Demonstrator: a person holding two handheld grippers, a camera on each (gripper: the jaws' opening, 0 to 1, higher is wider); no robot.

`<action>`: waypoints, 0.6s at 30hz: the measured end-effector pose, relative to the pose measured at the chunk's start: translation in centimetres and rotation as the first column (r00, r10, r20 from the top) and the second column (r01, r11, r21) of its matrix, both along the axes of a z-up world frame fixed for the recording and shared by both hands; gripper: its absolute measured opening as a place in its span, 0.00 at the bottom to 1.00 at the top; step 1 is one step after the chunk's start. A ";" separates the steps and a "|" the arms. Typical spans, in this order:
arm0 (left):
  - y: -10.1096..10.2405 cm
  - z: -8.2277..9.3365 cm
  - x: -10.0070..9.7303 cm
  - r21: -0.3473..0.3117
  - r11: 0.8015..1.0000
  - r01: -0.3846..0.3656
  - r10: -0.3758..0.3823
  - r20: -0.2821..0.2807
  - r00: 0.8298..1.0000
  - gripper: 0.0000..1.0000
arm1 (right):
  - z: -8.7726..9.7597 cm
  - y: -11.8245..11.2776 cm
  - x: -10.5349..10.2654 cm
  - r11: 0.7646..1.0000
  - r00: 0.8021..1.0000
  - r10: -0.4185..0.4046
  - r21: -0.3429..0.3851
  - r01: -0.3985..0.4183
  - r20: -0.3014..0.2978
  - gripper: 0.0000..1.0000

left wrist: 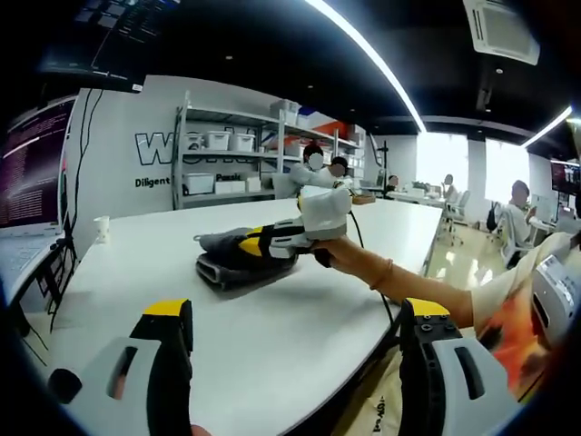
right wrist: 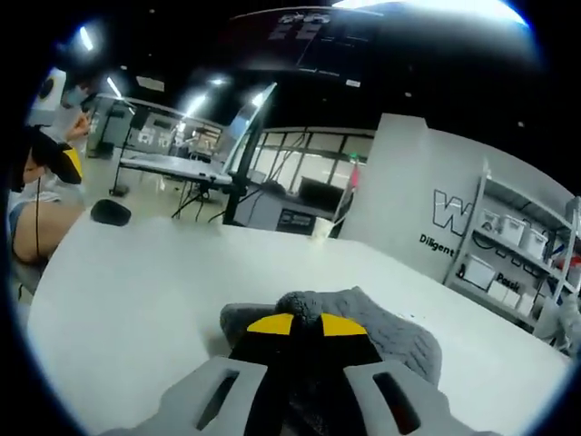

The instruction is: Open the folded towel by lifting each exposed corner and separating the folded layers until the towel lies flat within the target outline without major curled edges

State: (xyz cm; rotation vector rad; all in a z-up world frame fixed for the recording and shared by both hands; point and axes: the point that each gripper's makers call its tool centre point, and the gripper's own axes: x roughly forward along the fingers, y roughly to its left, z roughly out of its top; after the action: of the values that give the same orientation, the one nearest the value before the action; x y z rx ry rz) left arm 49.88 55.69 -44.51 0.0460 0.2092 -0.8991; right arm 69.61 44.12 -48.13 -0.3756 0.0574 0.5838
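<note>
On the white table point(left wrist: 272, 345), I am pinching the grey towel point(right wrist: 399, 336) with my right gripper point(right wrist: 304, 325) (left gripper point(left wrist: 295, 313) hanging open) to lift a fold.

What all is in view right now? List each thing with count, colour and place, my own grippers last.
Towel: one, grey, folded in a bunched heap on the table, under the right gripper's tips.
Table: one, white, long.
Small cup: one, white, near the table's far edge in the left gripper view.
Shelving: one rack, pale metal, by the wall, holding white bins.
Mouse-like object: one, dark, on the table's far corner in the right gripper view.
People: several, seated in the background.
Left gripper: grey with yellow tips, jaws apart, clear of the towel.
Right gripper: same colours, tips together on the towel.
</note>
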 end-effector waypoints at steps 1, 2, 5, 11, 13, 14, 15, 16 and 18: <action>0.0 -0.1 0.1 0.001 1.000 -0.001 0.001 -0.002 1.000 0.93 | 0.2 -0.3 0.0 1.000 1.000 -0.010 0.013 0.010 0.004 0.01; 0.0 -0.1 0.1 0.001 1.000 -0.002 0.002 -0.002 1.000 0.93 | 0.4 -0.5 -0.1 1.000 1.000 -0.017 0.019 0.017 0.006 0.01; 0.0 0.0 0.0 -0.001 1.000 -0.002 0.002 -0.001 1.000 0.93 | 1.1 -1.1 -0.2 0.999 0.998 -0.038 0.027 0.037 0.045 0.01; 0.0 -0.1 0.1 0.001 1.000 0.001 -0.001 -0.004 1.000 0.93 | 1.8 -2.0 0.0 0.996 0.996 -0.064 0.060 0.061 0.059 0.01; 0.0 -0.1 0.1 0.002 1.000 0.001 -0.001 -0.004 1.000 0.93 | 1.8 -2.2 0.2 0.996 0.996 -0.070 0.066 0.066 0.060 0.01; 0.0 -0.1 0.1 0.001 1.000 0.001 -0.001 -0.003 1.000 0.93 | 2.1 -2.8 0.4 0.993 0.993 -0.093 0.074 0.088 0.072 0.01; 0.0 -0.1 0.1 0.000 1.000 0.001 -0.001 -0.002 1.000 0.93 | 2.3 -3.2 0.4 0.992 0.991 -0.107 0.080 0.101 0.080 0.01; 0.0 -0.1 0.1 0.000 1.000 0.001 -0.001 -0.002 1.000 0.93 | 2.4 -3.3 0.4 0.991 0.990 -0.112 0.083 0.105 0.082 0.01; 0.0 0.0 0.0 0.001 1.000 0.000 0.000 0.000 1.000 0.93 | 3.1 -4.3 0.4 0.984 0.986 -0.138 0.124 0.126 0.094 0.01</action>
State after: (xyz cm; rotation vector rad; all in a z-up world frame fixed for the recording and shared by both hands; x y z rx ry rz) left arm 49.90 55.74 -44.55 0.0469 0.2097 -0.8990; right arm 70.00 39.84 -45.07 -0.2837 -0.0503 0.4335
